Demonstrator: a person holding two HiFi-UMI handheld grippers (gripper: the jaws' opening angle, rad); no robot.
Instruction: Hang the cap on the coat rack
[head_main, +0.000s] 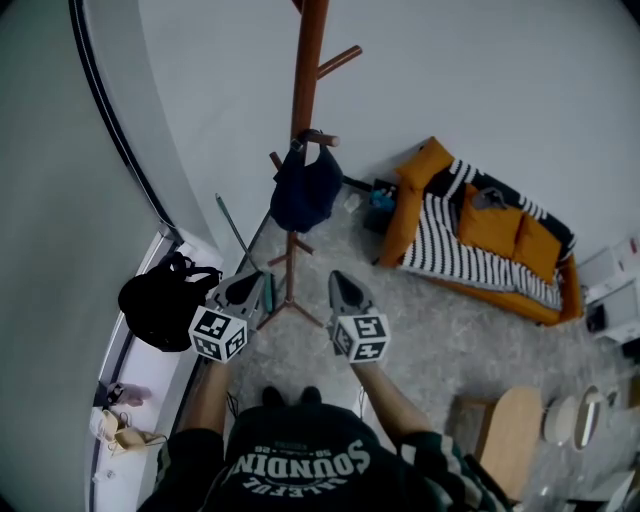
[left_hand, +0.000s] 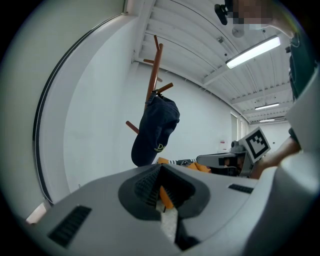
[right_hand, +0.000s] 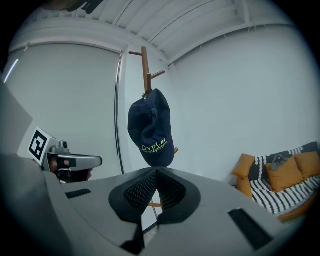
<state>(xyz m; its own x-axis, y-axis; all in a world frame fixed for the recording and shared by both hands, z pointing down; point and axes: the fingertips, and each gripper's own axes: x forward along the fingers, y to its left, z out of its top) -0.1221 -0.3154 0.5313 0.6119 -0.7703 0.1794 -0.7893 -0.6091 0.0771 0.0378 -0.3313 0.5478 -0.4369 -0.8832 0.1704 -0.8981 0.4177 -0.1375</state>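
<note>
A pale grey speckled carpet (head_main: 450, 340) covers the floor between plain white walls. On it, against the far wall, stands a long orange sofa (head_main: 420, 180) with a black-and-white striped throw spread over its seat. Nearer the corner rises the tall brown wooden coat rack (head_main: 308, 70), a slim pole with short pegs angled upward and splayed feet at the bottom. The dark navy fabric cap (head_main: 303, 190) is on the rack: it hangs by its back from one of the middle pegs, close against the pole, crown bulging out and brim pointing down, with yellow-green stitched lettering on the front. A floppy black bag (head_main: 155, 310) sits off to the left by the wall, and a round light-wood tabletop (head_main: 512, 420) shows low on the right. The person stands just short of the rack's feet, both tools held out side by side and aimed at the cap, well clear of it. The left gripper (left_hand: 160, 167) has its dark ribbed jaws pressed together at the tips with nothing caught between them. The right gripper (right_hand: 156, 170) is likewise closed and empty.
</note>
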